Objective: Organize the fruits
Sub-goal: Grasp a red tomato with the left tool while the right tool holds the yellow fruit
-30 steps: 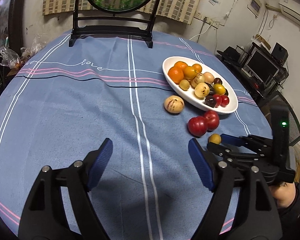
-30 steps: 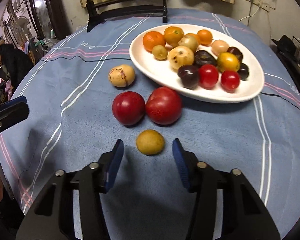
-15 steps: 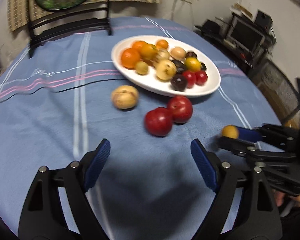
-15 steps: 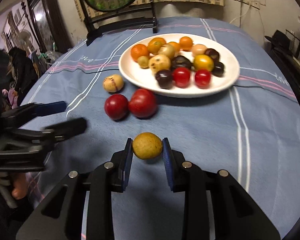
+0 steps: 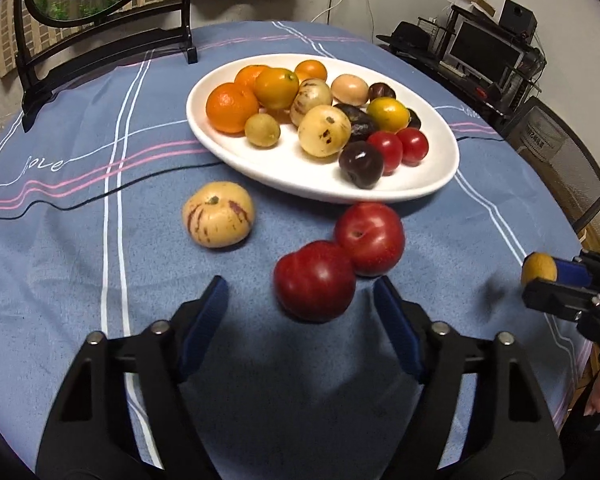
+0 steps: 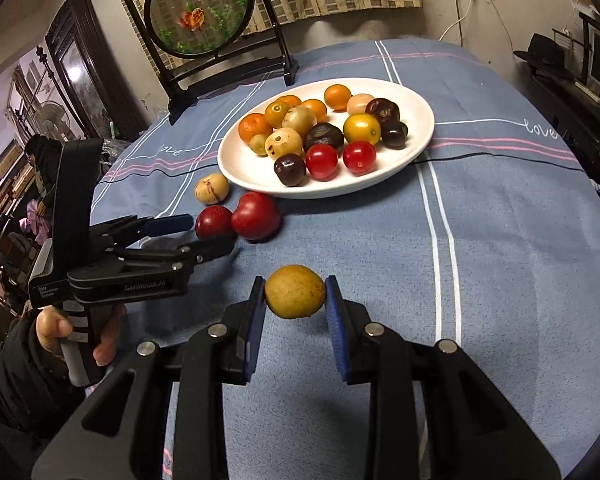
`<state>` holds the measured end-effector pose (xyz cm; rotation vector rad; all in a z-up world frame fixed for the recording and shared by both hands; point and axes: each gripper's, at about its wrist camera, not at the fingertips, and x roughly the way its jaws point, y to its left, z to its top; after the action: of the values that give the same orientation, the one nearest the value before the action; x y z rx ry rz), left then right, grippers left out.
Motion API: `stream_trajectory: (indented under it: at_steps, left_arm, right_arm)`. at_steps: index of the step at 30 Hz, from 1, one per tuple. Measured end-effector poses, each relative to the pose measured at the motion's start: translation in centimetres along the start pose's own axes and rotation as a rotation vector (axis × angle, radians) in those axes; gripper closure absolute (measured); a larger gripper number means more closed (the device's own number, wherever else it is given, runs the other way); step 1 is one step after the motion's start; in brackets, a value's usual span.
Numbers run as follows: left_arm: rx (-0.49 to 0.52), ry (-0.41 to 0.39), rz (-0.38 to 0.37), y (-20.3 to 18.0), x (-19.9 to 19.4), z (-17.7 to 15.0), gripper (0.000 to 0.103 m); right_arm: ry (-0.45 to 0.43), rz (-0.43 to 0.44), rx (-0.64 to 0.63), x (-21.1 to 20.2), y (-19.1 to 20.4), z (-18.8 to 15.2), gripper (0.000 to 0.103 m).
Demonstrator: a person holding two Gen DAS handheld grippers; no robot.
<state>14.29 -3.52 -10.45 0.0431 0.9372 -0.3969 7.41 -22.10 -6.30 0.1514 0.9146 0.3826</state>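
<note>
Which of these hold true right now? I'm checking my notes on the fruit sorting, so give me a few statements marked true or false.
1. The right gripper is shut on the small yellow-brown round fruit. True.
2. The left gripper grips the nearer dark red plum. False: its jaws, just closing, touch nothing.
3. The cream purple-streaked melon lies on the oval white plate. False: it sits on the blue striped tablecloth.
4. Two red plums touch each other. True.

Both wrist views look steeply down the fingers at the blue-clothed worktop [image 5: 60, 240], close in. Left faces the red plums [image 5: 315, 280]; right sits slightly farther back, probably. Both share the white plate [image 5: 440, 176] [image 6: 416, 128].
</note>
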Motion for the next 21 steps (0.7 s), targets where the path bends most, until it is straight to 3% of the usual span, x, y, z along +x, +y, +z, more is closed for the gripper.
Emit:
stream_trajectory:
  at_steps: [2,5,7,10,12,21]
  left_arm:
    - [-0.011,-0.003,-0.032,0.2,0.1,0.3,0.040]
    - [-0.009,-0.003,-0.057,0.2,0.2,0.4,0.042]
    - [0.003,-0.004,-0.083,-0.1,0.1,0.4,0.054]
    - [0.029,-0.022,-0.052,-0.7,-0.4,0.1,0.062]
    - [0.011,-0.022,-0.090,-0.6,-1.0,-0.2,0.062]
    - [-0.070,-0.074,-0.103,-0.5,-6.0,-3.3,0.062]
  right_arm:
    - [0.000,0.003,0.002,0.1,0.0,0.1,0.073]
    - [0.001,0.007,0.002,0.0,0.1,0.0,0.073]
    - [0.003,0.008,0.000,0.1,0.3,0.0,0.073]
    - [0.005,0.008,-0.007,0.0,0.6,0.0,0.073]
    - [0.003,0.006,-0.013,-0.1,0.8,0.0,0.073]
    - [-0.003,-0.004,-0.026,-0.1,1.8,0.4,0.073]
